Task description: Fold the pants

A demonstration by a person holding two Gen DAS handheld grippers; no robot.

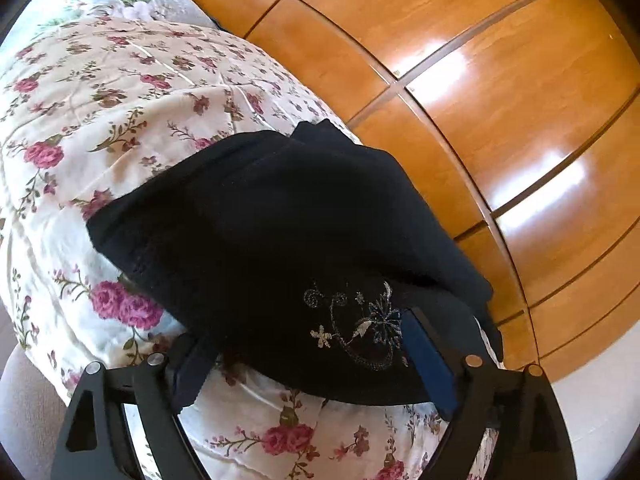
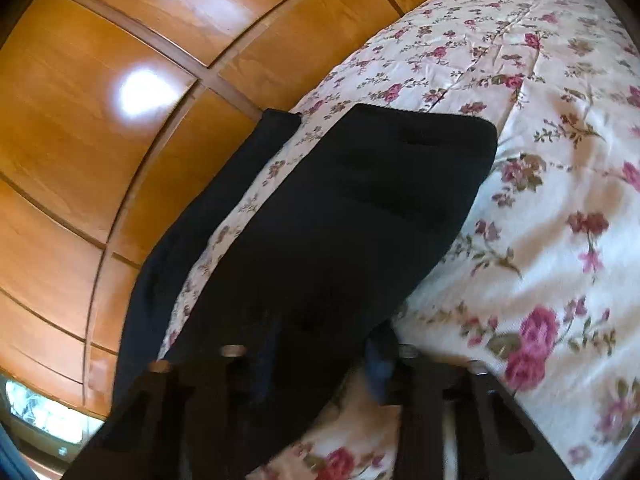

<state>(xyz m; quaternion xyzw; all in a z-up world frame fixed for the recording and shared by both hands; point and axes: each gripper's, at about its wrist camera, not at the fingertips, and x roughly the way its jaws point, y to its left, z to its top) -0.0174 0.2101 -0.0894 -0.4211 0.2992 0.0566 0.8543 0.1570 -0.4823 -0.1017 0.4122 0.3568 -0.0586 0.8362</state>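
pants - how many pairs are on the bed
1. The black pants lie on the floral bedspread at its edge beside the wooden wardrobe, between both grippers' fingers; one strip hangs over the side. Others may lie out of view.

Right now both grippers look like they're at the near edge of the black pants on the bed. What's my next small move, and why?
Probably shut both grippers on that near edge. The left gripper and right gripper each straddle the pants, jaws apart. One strip trails along the edge of the floral bedspread, so lift and carry gently.
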